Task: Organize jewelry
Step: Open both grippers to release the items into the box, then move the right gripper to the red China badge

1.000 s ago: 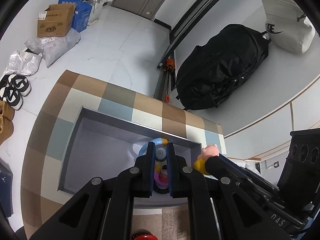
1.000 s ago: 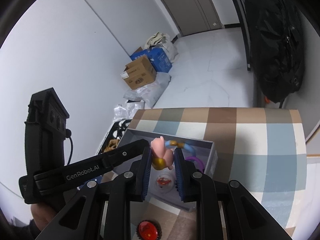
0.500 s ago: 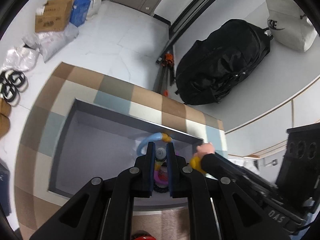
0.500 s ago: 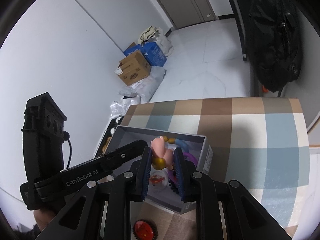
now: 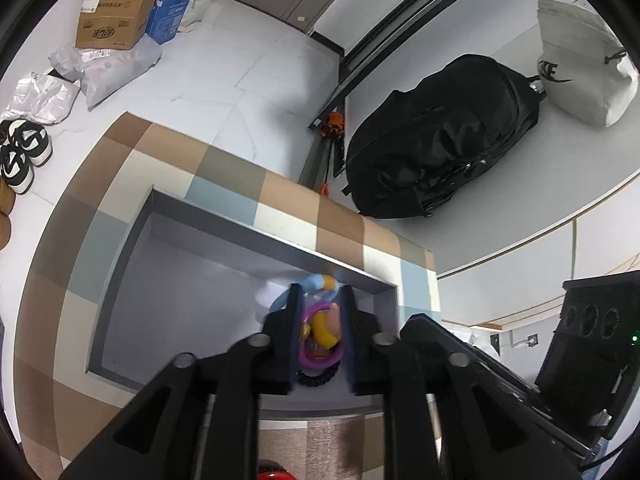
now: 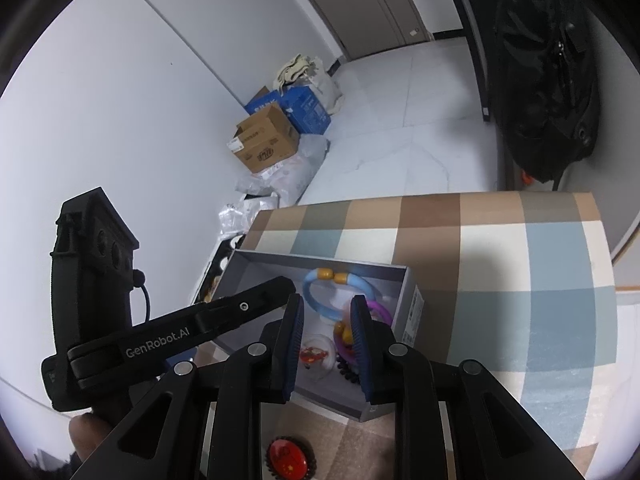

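My right gripper (image 6: 327, 320) hangs over the near right corner of the grey box (image 6: 412, 300), its two blue-padded fingers (image 6: 295, 322) spread apart with nothing between them. My left gripper (image 5: 319, 312) is over the same corner, also parted and empty; in the left wrist view the pig-shaped charm (image 5: 326, 326) lies on the box floor in the gap between its fingers, not pinched. Around it sit a purple ring (image 5: 320, 356), a blue bangle with yellow beads (image 6: 340, 278), a black beaded band (image 6: 348, 372) and a clear round piece with red inside (image 6: 316, 354), all crowded into that one corner, while most of the box floor to the left is bare.

The box stands on a checked tablecloth (image 6: 500, 280). One thing is outside the box: a red disc with a dark scalloped rim (image 6: 289, 456), on the cloth just in front of the box's near wall. From the right gripper it lies below and slightly left, nearer me than the box; in the left wrist view only its top edge peeks in at the bottom. It is round, so I see no long axis to line up with. I judge the right gripper the nearer one, needing to draw back towards me and dip to reach it
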`<state>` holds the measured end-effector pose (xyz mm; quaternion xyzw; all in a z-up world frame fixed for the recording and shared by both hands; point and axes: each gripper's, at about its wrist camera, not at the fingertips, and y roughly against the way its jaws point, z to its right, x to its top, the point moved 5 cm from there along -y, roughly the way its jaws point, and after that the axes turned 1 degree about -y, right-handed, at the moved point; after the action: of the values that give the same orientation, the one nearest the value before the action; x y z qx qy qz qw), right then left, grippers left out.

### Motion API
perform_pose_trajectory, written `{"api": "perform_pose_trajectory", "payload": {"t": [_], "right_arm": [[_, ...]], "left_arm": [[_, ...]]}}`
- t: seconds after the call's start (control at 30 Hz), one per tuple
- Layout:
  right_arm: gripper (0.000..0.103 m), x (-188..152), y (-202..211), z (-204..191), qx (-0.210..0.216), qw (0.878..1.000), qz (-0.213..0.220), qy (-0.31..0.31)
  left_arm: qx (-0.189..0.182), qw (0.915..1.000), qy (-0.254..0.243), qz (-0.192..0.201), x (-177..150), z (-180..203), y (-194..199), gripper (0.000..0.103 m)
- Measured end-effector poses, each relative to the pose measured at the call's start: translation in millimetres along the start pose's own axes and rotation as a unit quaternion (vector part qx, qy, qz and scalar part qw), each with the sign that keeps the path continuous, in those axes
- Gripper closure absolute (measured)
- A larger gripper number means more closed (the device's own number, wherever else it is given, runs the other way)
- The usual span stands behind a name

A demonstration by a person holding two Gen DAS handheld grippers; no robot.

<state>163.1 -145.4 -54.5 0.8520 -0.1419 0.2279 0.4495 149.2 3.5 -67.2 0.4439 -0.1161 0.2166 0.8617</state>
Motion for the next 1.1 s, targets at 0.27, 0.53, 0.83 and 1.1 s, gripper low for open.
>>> {"api": "perform_pose_trajectory", "payload": {"t": [0.27,0.53,0.83,1.1], "right_arm": [[0.062,1.2,13.2,7.4,-0.01,1.0,0.021,-0.012],[0.053,0.1,24.2,8.8,-0.018,0.999,0.032,-0.013],[0.036,-8.2,35.5,0.9,-0.02,0.999,0.047,0.007],[0.022,-22.9,45.2,-4.9,-0.025,0.998,0.058,0.026]], "left_arm": [[-0.003,0.9997,0.01,0.021,0.3,0.4,9.5,0.032],[0.024,0.9991,-0.003,0.034,-2.6,1.6,18.3,0.032],[0.063,0.9945,-0.047,0.07,-16.7,4.9,41.3,0.031],[0.097,0.9863,-0.089,0.099,-39.4,6.2,58.2,0.022]]}}
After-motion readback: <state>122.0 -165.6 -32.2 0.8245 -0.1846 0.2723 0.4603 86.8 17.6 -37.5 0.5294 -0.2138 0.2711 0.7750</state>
